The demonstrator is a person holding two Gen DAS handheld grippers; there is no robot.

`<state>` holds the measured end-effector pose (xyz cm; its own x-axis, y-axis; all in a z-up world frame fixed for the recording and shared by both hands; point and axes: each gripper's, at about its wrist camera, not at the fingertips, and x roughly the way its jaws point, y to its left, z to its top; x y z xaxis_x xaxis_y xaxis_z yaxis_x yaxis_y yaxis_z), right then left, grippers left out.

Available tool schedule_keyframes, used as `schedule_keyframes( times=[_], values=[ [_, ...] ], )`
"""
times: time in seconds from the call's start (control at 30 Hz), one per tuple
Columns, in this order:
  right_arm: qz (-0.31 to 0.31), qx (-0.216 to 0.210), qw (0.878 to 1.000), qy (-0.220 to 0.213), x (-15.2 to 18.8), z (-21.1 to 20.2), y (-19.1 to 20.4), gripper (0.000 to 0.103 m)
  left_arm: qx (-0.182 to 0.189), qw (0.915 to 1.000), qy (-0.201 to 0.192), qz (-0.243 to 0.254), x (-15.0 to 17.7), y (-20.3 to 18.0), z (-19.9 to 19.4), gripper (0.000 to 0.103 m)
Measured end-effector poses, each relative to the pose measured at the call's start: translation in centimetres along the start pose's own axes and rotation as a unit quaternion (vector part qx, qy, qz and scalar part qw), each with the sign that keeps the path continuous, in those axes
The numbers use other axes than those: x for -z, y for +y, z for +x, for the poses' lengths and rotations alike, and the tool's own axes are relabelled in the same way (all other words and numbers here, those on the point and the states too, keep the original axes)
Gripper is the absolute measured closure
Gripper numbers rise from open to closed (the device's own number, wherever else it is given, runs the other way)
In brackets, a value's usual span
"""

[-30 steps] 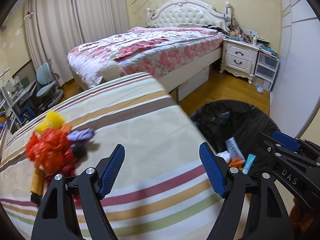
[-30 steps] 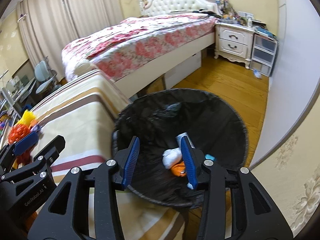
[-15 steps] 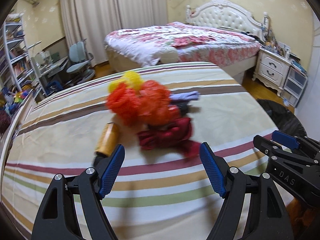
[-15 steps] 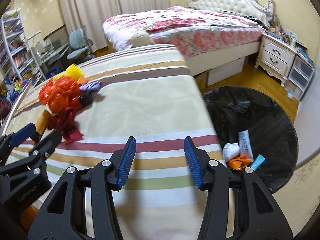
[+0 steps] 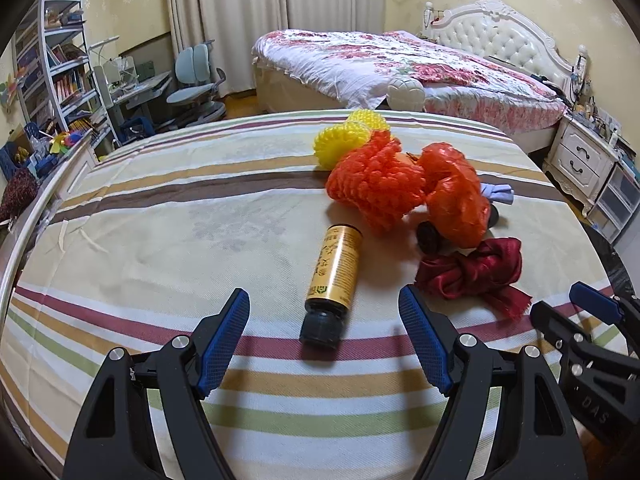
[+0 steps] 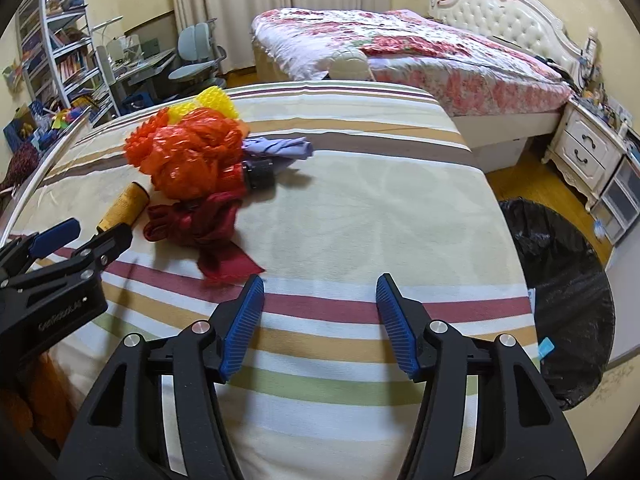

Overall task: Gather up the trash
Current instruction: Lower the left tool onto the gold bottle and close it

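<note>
Left gripper [image 5: 324,332] hangs with its blue pads spread wide and nothing between them, tilted down over the striped table [image 5: 168,224]. Just ahead of the gap, nearly centred, lies a gold-labelled bottle [image 5: 335,272], its dark cap [image 5: 320,330] towards the gripper and its body running away from it. It looks rigid, smooth and likely to roll; a hold across the labelled barrel, jaws square to its length, seems safer than one on the narrow cap. Further ahead and to the right sits an orange plastic bag [image 5: 456,196] against orange foam netting [image 5: 376,190], with yellow netting [image 5: 340,146] behind: all light, crushable and springy, so a pinch deep into the bulk should serve. Nearer on the right lies a dark red cloth [image 5: 472,270], limp and best taken at its bunched middle.

From the right wrist, the right gripper [image 6: 320,316] also stands empty above bare stripes; its jaws have just been opening, with nothing between them. The red cloth's loose tail points at its left pad, just ahead and to the left. Beyond it are the orange bag, a crumpled lilac piece [image 6: 280,148] and a small black object [image 6: 260,174] of unclear kind. The black-lined bin [image 6: 568,308] waits on the floor to the gripper's right, beside the table's edge, with scraps barely showing at its rim.
</note>
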<state>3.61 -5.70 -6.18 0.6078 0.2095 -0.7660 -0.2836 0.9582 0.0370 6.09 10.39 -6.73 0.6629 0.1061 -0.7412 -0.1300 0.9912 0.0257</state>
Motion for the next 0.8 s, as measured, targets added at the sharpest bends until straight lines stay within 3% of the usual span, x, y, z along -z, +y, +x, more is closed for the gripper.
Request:
schedule_keyframes(
  times=[0.17,0.43,0.8],
  values=[
    [-0.015,-0.004,1.0,0.001,0.0,0.1,1.1,0.043,0.033,0.999,0.027,-0.014,0.0,0.9,1.0,0.046],
    [-0.03,-0.009,1.0,0.003,-0.1,0.2,2.4,0.042,0.037,0.9992,0.019,-0.003,0.3,1.1,0.6,0.073],
    [-0.059,-0.025,0.998,0.006,-0.3,0.5,5.1,0.041,0.031,0.9993,0.018,-0.01,1.2,3.3,-0.1,0.077]
  ],
)
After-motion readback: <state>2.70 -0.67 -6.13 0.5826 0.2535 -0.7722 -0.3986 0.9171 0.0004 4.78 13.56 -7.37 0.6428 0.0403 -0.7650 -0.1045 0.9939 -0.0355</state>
